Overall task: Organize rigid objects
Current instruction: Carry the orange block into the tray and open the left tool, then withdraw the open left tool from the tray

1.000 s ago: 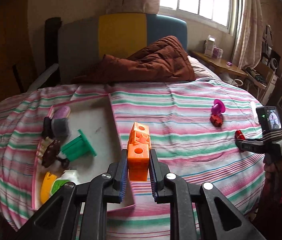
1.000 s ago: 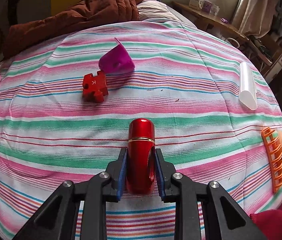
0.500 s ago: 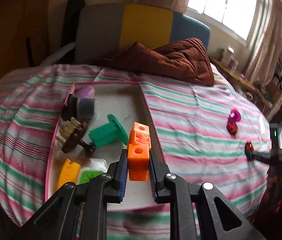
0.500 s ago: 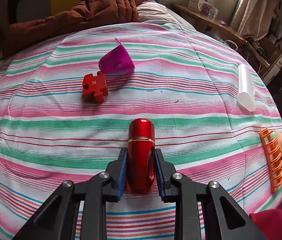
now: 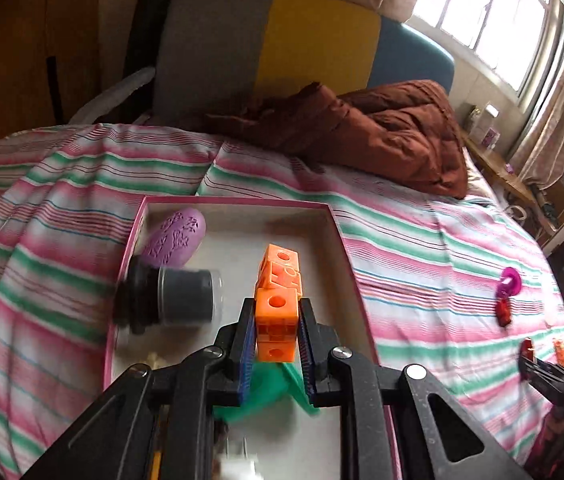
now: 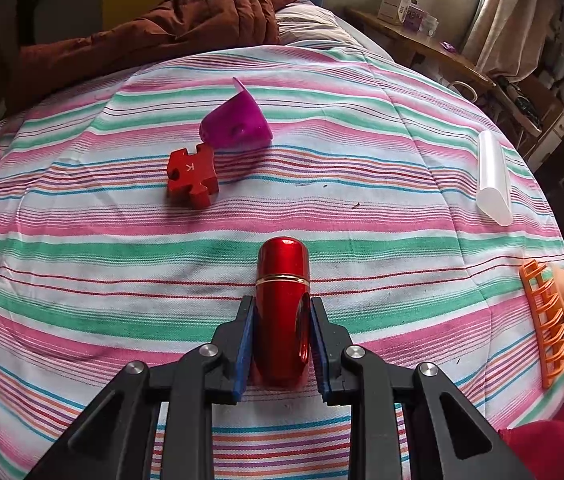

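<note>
My left gripper (image 5: pixel 275 330) is shut on a stick of orange cubes (image 5: pixel 277 300) and hangs over the pink-rimmed tray (image 5: pixel 237 201) on the striped bed. In the tray lie a purple oval piece (image 5: pixel 173 236), a grey jar with a black lid (image 5: pixel 169 298) and a green piece (image 5: pixel 269 392) under my fingers. My right gripper (image 6: pixel 282 334) is shut on a shiny red tube with a gold ring (image 6: pixel 282 280), held just above the bedspread. Beyond it lie a red puzzle piece (image 6: pixel 191 174) and a magenta scoop (image 6: pixel 237 124).
A brown quilt (image 5: pixel 382 128) is bunched at the head of the bed. A clear tube (image 6: pixel 492 176) and an orange rack (image 6: pixel 546 320) lie at the right edge. The right gripper (image 5: pixel 550 372) shows far right in the left wrist view. A side table (image 6: pixel 422 44) stands beyond.
My left gripper has carried the orange cubes leftward from the bare bedspread to over the tray, and rolled a little. The right gripper and its red tube have stayed put.
</note>
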{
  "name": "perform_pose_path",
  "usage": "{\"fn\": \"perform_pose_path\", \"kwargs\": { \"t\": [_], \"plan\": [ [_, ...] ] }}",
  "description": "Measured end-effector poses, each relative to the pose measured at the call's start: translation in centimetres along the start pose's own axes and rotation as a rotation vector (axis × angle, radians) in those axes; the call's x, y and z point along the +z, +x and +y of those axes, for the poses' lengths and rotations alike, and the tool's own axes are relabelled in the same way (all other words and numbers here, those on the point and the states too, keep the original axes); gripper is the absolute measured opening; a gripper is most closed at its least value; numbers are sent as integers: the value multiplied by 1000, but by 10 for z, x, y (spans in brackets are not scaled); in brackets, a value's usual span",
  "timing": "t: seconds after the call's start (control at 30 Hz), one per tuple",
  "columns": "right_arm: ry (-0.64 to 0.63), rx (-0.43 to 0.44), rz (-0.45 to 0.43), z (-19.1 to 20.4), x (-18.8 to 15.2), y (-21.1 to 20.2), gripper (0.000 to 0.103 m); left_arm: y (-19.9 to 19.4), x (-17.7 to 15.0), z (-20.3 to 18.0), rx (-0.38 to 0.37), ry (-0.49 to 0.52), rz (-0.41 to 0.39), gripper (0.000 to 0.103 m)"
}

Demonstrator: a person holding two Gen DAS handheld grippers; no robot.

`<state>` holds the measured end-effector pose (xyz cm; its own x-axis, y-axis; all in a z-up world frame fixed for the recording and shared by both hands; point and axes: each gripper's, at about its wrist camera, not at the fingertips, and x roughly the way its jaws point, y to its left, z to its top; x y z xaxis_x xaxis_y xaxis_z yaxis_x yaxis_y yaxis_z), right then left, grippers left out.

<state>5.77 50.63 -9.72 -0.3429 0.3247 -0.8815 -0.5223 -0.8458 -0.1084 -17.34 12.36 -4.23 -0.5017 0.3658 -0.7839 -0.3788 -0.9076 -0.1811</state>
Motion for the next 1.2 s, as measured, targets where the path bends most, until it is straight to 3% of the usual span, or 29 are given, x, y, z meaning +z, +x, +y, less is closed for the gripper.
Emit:
{"fn": "perform_pose_path", "kwargs": {
  "t": [0.13, 0.3, 0.57, 0.73, 1.2],
  "plan": [
    [1, 1, 0, -1, 1, 1, 26, 25, 6, -1, 45, 31, 38, 18],
    [-1, 0, -1, -2, 2, 2, 26, 27, 5, 5, 58, 25, 43, 30],
    [-14, -11, -6, 2, 2, 2, 26, -21, -13, 13, 87, -18, -32, 31],
    [-20, -17, -10, 3, 1, 1, 26, -57, -37, 6, 109, 8, -72, 31],
    [-14, -22, -37, 3, 0, 0, 26, -101, -100, -27, 141, 76, -82, 32]
  ]
}}
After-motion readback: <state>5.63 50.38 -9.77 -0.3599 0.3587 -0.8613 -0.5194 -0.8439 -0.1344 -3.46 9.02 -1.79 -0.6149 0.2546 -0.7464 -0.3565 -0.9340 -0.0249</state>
